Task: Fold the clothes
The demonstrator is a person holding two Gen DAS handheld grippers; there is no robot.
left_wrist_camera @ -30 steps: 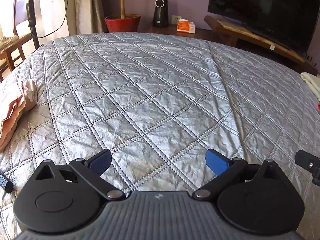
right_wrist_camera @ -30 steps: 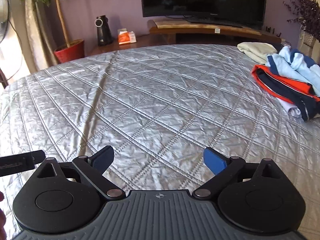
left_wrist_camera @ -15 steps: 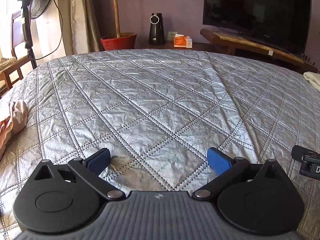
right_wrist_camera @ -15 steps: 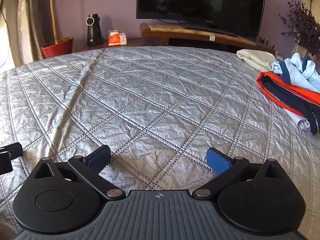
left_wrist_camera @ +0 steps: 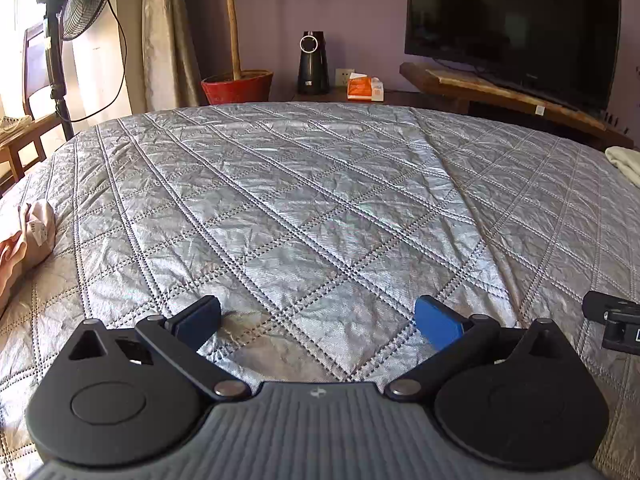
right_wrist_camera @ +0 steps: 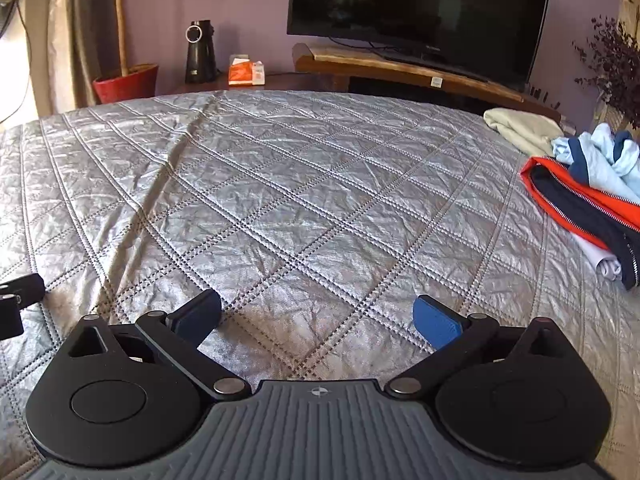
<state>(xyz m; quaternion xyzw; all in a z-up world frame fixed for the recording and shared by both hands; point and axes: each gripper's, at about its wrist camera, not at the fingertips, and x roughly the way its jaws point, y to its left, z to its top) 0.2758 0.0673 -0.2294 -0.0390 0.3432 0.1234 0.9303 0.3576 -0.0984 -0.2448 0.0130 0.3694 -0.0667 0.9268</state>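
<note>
**Two grippers sitting wide over bare quilt, clothes off at the bed edges**

Two grippers are hovering low over the near part of the silver quilted bedspread (left_wrist_camera: 320,208), side by side. Left gripper (left_wrist_camera: 319,322): blue pads (left_wrist_camera: 436,326) are standing far apart, nothing between them but quilt. Right gripper (right_wrist_camera: 317,320): same, fingers spread wide, holding nothing. Each one is showing up as a black stub at the inner edge of the other's view, so they are sitting close together.

Clothes are lying well apart from both:
- Pink garment (left_wrist_camera: 24,240) is bunching at the bed's left edge, left of the left gripper and a bit ahead of it. Only part is showing; the frame is cutting the rest off.
- Cream garment (right_wrist_camera: 524,130) is lying near the far right corner of the bed, ahead and right of the right gripper. Its edge is also peeking into the left wrist view.
- Orange-and-navy zip jacket (right_wrist_camera: 576,204) is lying along the right edge, nearer than the cream piece, touching or overlapping a light-blue-and-navy garment (right_wrist_camera: 604,160) piled behind it. A white piece is poking out under the jacket's near end.

Middle of the bed between grippers and far edge is carrying no clothing.

Beyond the far edge: TV (right_wrist_camera: 416,12) on a wooden stand (right_wrist_camera: 400,70), orange tissue box (right_wrist_camera: 244,72), black speaker-like cylinder (right_wrist_camera: 200,52), red plant pot (right_wrist_camera: 126,84). Standing fan (left_wrist_camera: 76,4) is showing off the far left corner.
</note>
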